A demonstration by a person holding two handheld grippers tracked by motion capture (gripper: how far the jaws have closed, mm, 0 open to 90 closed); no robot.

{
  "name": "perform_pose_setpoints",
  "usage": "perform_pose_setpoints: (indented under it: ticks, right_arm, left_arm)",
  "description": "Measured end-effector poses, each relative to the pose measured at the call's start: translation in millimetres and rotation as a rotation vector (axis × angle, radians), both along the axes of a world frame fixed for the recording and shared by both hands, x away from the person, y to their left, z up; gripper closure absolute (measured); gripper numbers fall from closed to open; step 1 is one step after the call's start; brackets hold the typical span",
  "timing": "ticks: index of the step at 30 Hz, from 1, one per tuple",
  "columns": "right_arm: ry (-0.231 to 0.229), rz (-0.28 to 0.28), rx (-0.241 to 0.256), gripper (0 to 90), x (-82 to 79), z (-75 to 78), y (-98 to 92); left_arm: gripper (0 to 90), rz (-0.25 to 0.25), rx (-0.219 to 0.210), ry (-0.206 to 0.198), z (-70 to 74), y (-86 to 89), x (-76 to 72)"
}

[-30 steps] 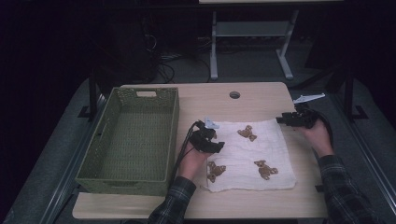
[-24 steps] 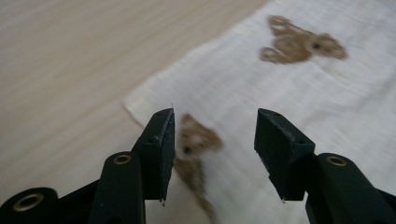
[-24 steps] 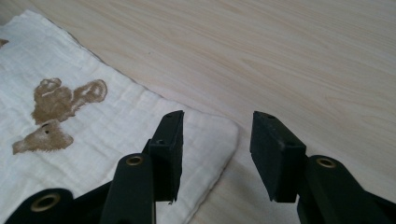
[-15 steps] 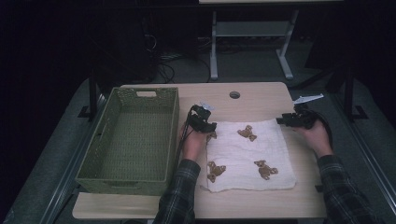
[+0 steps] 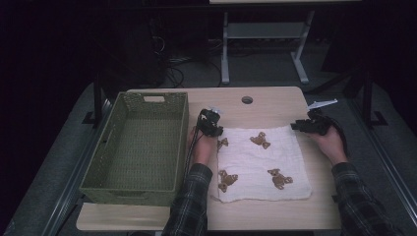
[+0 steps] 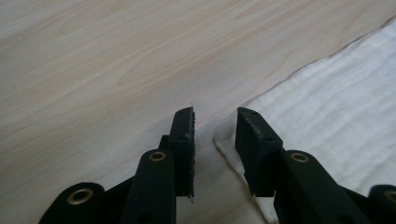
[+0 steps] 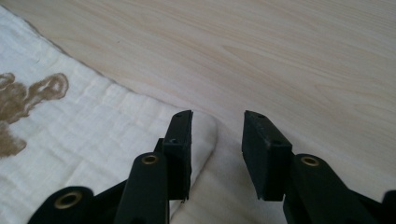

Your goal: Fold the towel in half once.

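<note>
The white bear-print cloth (image 5: 260, 164) lies flat on the bench (image 5: 275, 105), not yet lifted or folded. The left tool (image 6: 215, 128) and right tool (image 7: 217, 130) each straddle a far corner, jaws apart (nothing gripped); the green basket (image 5: 115, 147) stands empty

A dark room with grey floor (image 5: 275, 73) and a metal stand (image 5: 263, 37).

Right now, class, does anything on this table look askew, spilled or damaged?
Nothing stands out. The white cloth with brown bears lies flat and fairly square on the table, and the green basket sits upright beside it. The left gripper and right gripper are open at its far corners.
</note>
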State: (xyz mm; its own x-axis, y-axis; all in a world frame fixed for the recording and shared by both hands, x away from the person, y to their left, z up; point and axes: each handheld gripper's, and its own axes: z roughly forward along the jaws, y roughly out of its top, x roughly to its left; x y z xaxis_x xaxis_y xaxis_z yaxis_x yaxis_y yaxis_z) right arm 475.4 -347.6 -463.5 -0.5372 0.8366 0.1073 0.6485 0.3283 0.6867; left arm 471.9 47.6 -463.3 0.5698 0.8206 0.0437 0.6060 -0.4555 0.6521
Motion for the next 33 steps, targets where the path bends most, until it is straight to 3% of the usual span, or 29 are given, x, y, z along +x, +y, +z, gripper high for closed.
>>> perform_pose_setpoints:
  ticks: [4,8,10,12,15,22,27,33]
  right_arm:
    - [0.007,0.002,0.008,66.4,3.8,-4.3,4.6]
    - [0.009,0.005,-0.017,72.9,5.2,-8.4,10.0]
    - [0.002,0.010,-0.022,82.3,4.9,-8.7,10.8]
    - [0.002,0.016,-0.023,86.1,3.7,-8.5,12.6]
    - [0.003,0.012,-0.030,87.2,2.6,-7.2,13.8]
    - [-0.039,0.003,0.038,87.4,-5.1,9.8,3.1]
    - [-0.057,-0.002,0.075,87.4,-14.4,21.3,-2.3]
    - [-0.074,0.013,0.075,87.4,-28.9,30.5,-1.5]
  left_arm:
    - [70.4,-0.008,-0.013,0.004,-0.8,0.8,0.2]
    - [77.0,-0.023,-0.024,0.006,-1.4,0.7,0.5]
    - [83.2,-0.034,-0.035,0.012,-1.9,0.3,0.6]
    - [86.7,-0.031,-0.035,0.012,-1.8,-0.9,0.4]
    - [88.1,-0.009,-0.036,0.012,-1.0,-0.8,-0.1]
    - [88.3,0.016,-0.075,-0.027,12.8,6.1,-7.0]
    - [88.3,0.012,-0.094,-0.061,27.2,9.0,-18.8]
    - [88.3,0.011,-0.125,-0.072,36.6,12.3,-33.6]
